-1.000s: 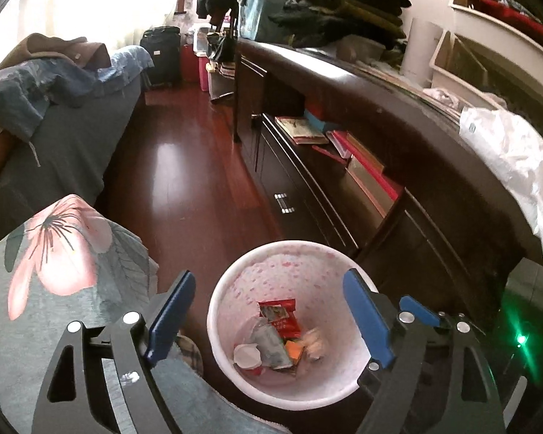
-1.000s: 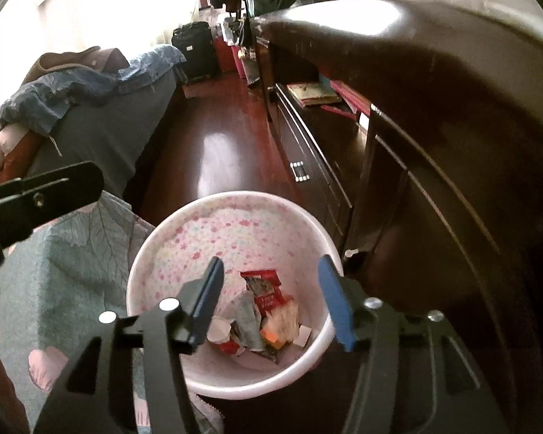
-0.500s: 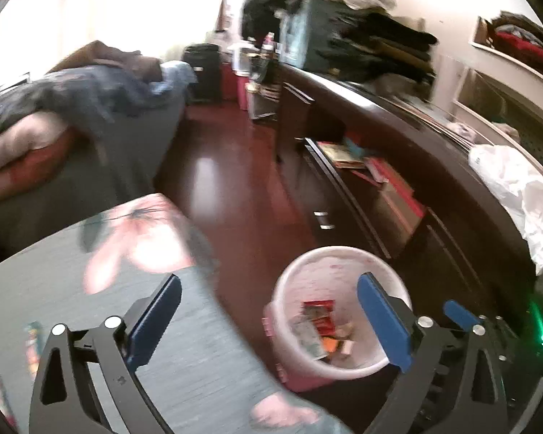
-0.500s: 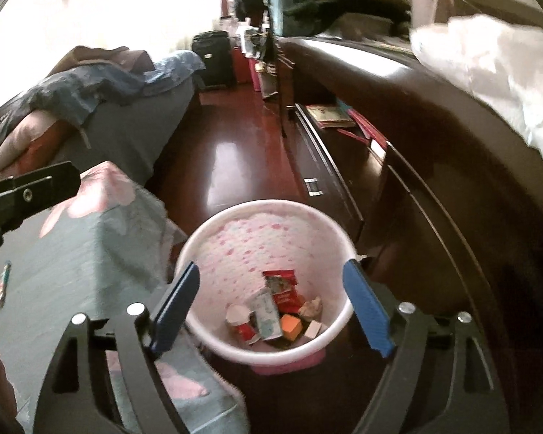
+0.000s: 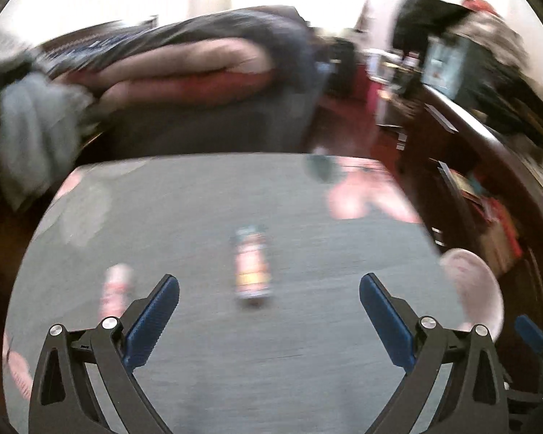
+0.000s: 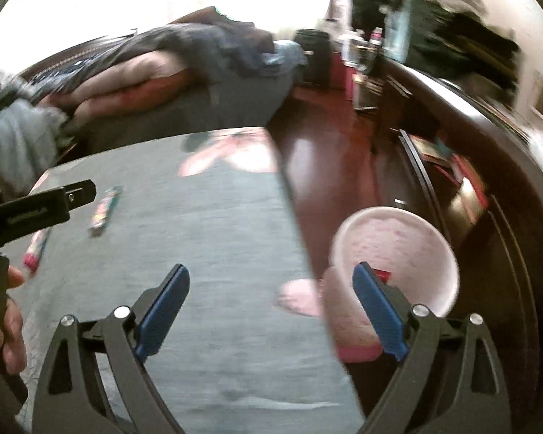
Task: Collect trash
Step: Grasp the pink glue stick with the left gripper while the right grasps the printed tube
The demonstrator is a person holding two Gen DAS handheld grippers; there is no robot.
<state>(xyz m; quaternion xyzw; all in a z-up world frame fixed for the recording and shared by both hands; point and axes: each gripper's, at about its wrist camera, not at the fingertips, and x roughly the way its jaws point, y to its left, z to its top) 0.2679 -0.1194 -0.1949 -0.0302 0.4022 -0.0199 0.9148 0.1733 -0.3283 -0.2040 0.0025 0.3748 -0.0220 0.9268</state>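
Both views are motion-blurred. My left gripper (image 5: 269,285) is open and empty above a grey cloth-covered table (image 5: 271,361). A long snack wrapper (image 5: 251,262) lies just beyond its fingertips, and a pink wrapper (image 5: 114,287) lies by the left finger. My right gripper (image 6: 271,276) is open and empty over the table's right edge (image 6: 297,217). The pink trash bin (image 6: 394,249) with trash inside stands on the floor behind its right finger; its rim also shows in the left wrist view (image 5: 470,285). Both wrappers (image 6: 105,211) (image 6: 36,247) lie far left in the right wrist view, near the left gripper's finger (image 6: 36,209).
A bed piled with bedding (image 5: 184,72) lies beyond the table. A dark wooden cabinet with books (image 6: 470,166) runs along the right, with red wooden floor (image 6: 325,152) between. Clothes are stacked on the cabinet (image 5: 488,54).
Both grippers have swung left, away from above the bin toward the table. The left one now faces the wrappers on the table; the bin has slid to the right of both views.
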